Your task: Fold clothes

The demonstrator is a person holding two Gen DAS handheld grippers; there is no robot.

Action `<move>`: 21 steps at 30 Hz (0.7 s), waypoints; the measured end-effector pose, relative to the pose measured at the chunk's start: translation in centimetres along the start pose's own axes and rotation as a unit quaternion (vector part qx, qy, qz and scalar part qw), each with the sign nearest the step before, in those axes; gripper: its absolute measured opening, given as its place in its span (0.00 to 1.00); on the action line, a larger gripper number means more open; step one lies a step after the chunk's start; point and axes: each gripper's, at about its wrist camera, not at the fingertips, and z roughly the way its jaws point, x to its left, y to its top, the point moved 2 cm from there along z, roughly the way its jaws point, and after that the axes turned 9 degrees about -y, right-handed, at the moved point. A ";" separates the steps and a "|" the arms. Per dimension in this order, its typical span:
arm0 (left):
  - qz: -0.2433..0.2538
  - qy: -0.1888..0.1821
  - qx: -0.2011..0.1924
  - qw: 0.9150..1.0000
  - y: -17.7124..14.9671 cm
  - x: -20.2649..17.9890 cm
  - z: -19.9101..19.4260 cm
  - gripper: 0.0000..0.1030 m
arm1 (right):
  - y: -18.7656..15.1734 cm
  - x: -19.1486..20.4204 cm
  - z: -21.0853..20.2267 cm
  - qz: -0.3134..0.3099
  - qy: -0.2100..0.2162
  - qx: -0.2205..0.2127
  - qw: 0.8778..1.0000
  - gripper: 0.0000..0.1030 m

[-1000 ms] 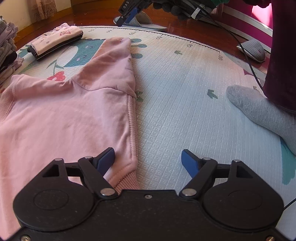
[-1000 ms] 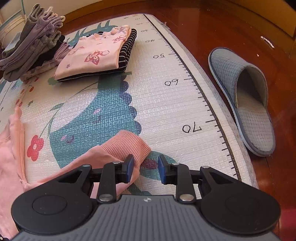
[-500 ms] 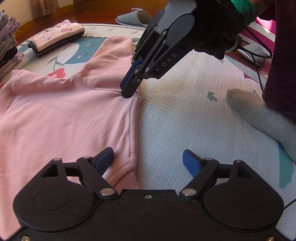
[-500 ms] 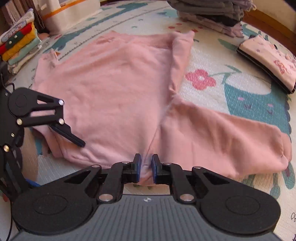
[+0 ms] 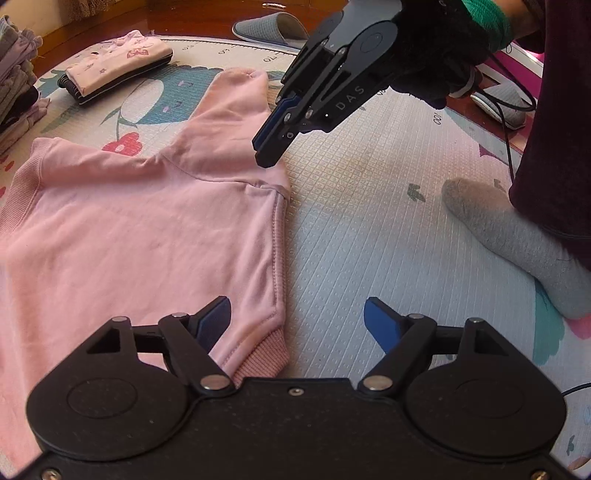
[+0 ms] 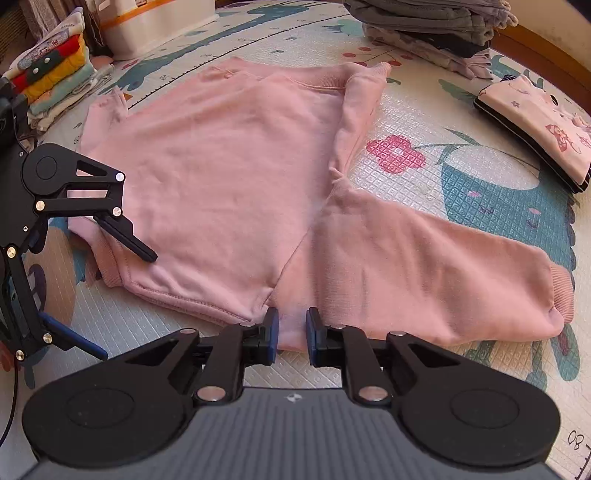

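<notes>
pink sweatshirt [image 5: 140, 236] flat on play mat [image 5: 369, 229], left gripper [image 5: 297, 319] jaws wide, straddling its hem corner

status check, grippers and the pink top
Left gripper open at the hem corner. Right gripper nearly shut at the armpit of the pink sweatshirt, flat on the mat. Nothing in the way.

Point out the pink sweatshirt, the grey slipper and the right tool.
pink sweatshirt [image 6: 221, 184], right wrist view, middle of the body panel.
grey slipper [image 5: 271, 27], left wrist view, its upper.
right tool [image 6: 291, 328], right wrist view, midway between fingertips.
</notes>
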 end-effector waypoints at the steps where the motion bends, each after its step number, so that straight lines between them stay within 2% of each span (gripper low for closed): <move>1: 0.021 -0.001 0.006 1.000 0.6 0.0 -0.9 0.68 | 0.1 -0.5 -0.5 0.016 0.002 -0.011 1.000 0.17; 3: 0.075 -0.002 0.022 0.997 1.8 0.0 -2.3 0.64 | 0.2 -1.4 -1.4 0.032 -0.016 -0.038 0.999 0.17; 4: 0.092 -0.002 0.029 0.995 2.5 0.3 -2.8 0.58 | 0.3 -2.1 -1.6 0.047 -0.021 -0.049 0.997 0.17; 6: 0.105 -0.012 0.040 0.994 4.2 1.2 -3.1 0.48 | 0.2 -3.0 -0.7 0.061 -0.026 -0.045 0.997 0.18; 7: 0.112 -0.018 0.045 0.993 5.0 1.8 -2.9 0.38 | 0.1 -3.4 -0.2 0.067 -0.028 -0.042 0.996 0.20; 8: 0.118 -0.019 0.048 0.992 5.8 2.3 -2.5 0.35 | -0.3 -3.3 0.8 0.052 -0.035 -0.013 0.998 0.21; 9: 0.122 -0.013 0.049 0.991 6.5 2.9 -1.9 0.33 | -0.7 -3.4 0.9 0.051 -0.038 -0.012 0.998 0.21; 13: 0.093 0.013 0.022 0.995 9.0 6.1 2.1 0.33 | -2.0 -4.0 0.4 0.073 -0.051 -0.028 0.996 0.23; 15: 0.114 0.020 0.019 0.993 9.5 6.8 4.3 0.33 | -2.4 -4.4 0.2 0.092 -0.060 -0.035 0.993 0.25; 18: 0.148 0.032 0.025 0.988 9.4 7.9 7.2 0.33 | -2.8 -4.5 0.1 0.086 -0.060 -0.037 0.994 0.25; 21: 0.114 0.011 0.011 0.993 9.6 9.4 8.2 0.39 | -3.1 -4.7 -0.1 0.086 -0.058 -0.030 0.994 0.25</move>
